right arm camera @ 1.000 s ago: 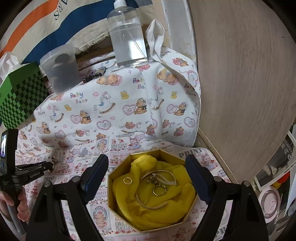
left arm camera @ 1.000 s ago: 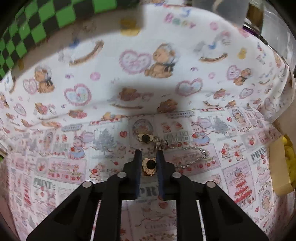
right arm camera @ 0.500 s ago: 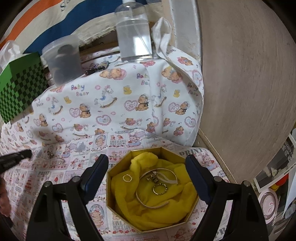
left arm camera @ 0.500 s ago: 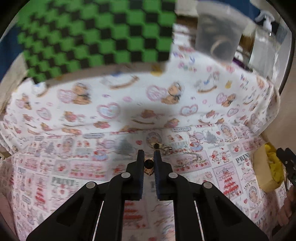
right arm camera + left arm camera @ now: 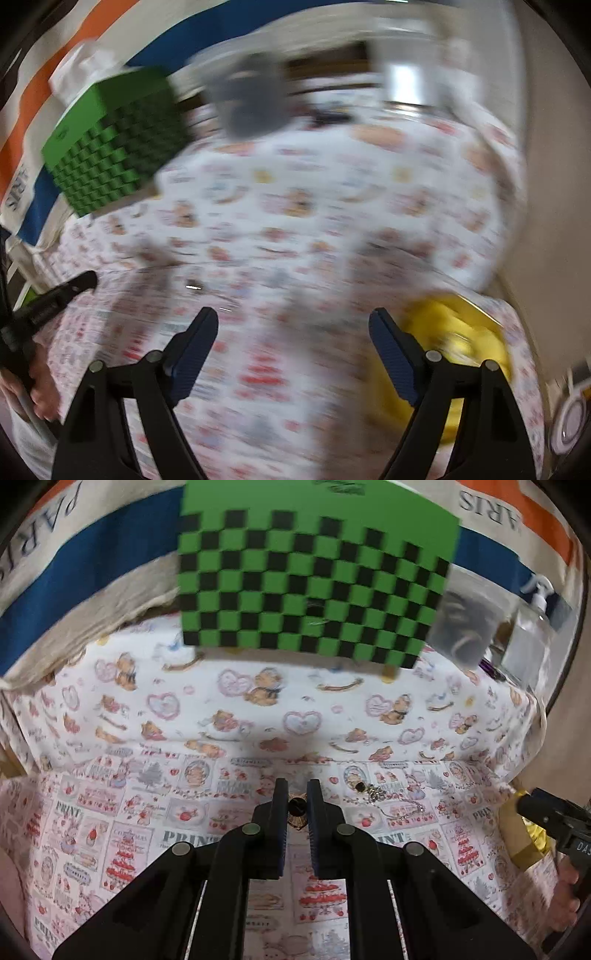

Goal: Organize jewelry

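Note:
My left gripper (image 5: 296, 794) is shut on a gold earring (image 5: 296, 808) with a dark centre and holds it above the printed cloth. A second gold earring (image 5: 359, 786) lies on the cloth to its right, beside a silver chain (image 5: 397, 805). My right gripper (image 5: 293, 332) is open and empty; its view is blurred. The gold box with yellow lining (image 5: 454, 354) sits to the lower right of it, and shows at the right edge of the left wrist view (image 5: 524, 834). The left gripper shows at the left of the right wrist view (image 5: 55, 295).
A green checkered box (image 5: 314, 576) stands at the back, with a grey plastic cup (image 5: 465, 627) and a clear pump bottle (image 5: 532, 635) to its right. A wooden panel (image 5: 554, 184) rises on the right side. The printed cloth (image 5: 147, 812) covers the surface.
My left gripper has lifted and moved left with the earring, away from the second earring and chain. My right gripper has swung left off the yellow box, which now sits at its right.

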Demonstrator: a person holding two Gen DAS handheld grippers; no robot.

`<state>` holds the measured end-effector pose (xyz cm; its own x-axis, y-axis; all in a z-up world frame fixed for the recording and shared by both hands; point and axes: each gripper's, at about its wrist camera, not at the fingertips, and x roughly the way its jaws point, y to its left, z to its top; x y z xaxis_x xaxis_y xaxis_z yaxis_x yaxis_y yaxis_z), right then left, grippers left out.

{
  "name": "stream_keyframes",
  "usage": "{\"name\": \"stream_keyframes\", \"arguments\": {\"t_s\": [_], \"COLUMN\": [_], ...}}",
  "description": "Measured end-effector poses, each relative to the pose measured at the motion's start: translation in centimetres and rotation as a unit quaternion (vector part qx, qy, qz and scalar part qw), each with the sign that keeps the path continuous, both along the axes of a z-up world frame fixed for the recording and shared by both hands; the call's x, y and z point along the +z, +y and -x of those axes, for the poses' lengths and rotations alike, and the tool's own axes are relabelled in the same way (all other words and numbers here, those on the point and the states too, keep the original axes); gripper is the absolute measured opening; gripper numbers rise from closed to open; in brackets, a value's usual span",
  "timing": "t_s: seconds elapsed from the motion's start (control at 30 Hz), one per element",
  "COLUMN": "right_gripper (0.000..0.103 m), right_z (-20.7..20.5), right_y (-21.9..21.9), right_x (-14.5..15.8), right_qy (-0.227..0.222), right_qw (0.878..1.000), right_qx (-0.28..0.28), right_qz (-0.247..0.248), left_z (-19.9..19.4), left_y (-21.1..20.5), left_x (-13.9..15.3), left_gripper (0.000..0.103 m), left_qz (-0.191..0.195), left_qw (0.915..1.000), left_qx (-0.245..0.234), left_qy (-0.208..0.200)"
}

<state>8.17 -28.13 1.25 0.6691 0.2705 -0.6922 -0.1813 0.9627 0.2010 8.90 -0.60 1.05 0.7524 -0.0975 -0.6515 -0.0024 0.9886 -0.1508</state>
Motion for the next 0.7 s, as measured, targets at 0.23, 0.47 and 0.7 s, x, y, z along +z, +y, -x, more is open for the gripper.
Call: {"name": "stream_keyframes", "arguments": {"t_s": [0.23,0.47,0.7], "right_gripper": [0.051,0.033,0.021], "right_z": [-4.4,-7.4,-8.9], "right_y": [9.5,16.0,18.5], "right_x": [-0.9,-4.4,-5.5], "right_qy": [0.048,0.068,0.071], "right_qw": [0.994,0.981,0.977], "right_qx": [0.082,0.107,0.108], "right_qz": [0.047,0.146,0.171], "left_z": [-0.9,-1.7,-1.8], "left_y": [1.3,3.8,4.5], "left_x": [-1.5,-2.3,-2.3], "left_gripper": [0.009,0.009,0.009], "left_qz": [-0.015,0.043,0.038], "left_qw": [0.9994,0.9972,0.9965], "left_qx": [0.025,0.042,0.057], "left_qy": [0.018,0.045,0.047]}}
